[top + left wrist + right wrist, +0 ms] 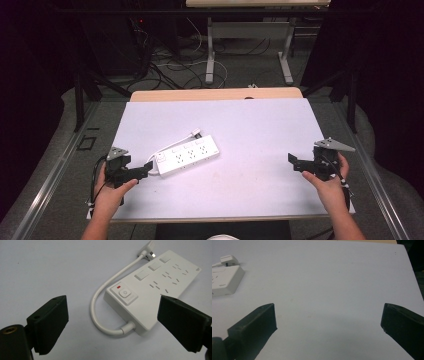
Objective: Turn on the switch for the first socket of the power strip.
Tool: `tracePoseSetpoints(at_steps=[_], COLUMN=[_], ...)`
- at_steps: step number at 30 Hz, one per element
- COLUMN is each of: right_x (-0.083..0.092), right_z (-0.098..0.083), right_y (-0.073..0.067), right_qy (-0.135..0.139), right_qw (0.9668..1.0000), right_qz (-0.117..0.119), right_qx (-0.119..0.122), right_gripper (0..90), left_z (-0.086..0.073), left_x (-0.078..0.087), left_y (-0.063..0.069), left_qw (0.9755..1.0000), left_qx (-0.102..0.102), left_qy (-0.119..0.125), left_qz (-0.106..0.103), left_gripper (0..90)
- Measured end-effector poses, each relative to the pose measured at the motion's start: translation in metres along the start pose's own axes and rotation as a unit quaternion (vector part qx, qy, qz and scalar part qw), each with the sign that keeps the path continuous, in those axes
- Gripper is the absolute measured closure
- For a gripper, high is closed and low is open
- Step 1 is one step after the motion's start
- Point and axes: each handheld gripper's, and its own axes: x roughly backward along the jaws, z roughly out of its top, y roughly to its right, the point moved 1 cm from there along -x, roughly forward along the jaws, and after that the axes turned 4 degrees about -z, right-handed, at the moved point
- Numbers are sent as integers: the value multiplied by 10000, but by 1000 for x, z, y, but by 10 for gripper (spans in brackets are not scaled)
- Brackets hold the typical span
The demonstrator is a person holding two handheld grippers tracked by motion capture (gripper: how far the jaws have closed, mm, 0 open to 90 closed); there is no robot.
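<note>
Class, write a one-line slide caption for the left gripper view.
Open left gripper faces the switch end of a white power strip on the white table, cable looping beside it.

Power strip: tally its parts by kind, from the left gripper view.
On the power strip:
Round power button: 1
Red indicator light: 1
Rectangular switches: 3
Socket groups: 3
Cord: 1
Plug: 1
Total: 10

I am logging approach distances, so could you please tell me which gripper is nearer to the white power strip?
Left. The left gripper sits open just off the cable end of the power strip, not touching it. The right gripper hovers open far off, near the table's opposite edge.
</note>
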Motion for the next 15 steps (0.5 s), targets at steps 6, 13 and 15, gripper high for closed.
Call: tracePoseSetpoints(at_steps=[6,13,15], right_x=[4,4,4], right_z=[0,-1,-2], right_y=[2,0,-1], right_qy=[35,-21,-47], right_qw=[9999,9999,9999], right_qz=[109,133,99], right_qx=[-39,98,69], right_gripper=[0,0,0], left_z=[1,5,8], left_x=[-1,2,2], left_y=[2,8,11], left_qw=[9998,9989,9987], left_qx=[97,250,251], left_qy=[112,216,201], left_qz=[-134,-324,-390], left_gripper=[159,165,166])
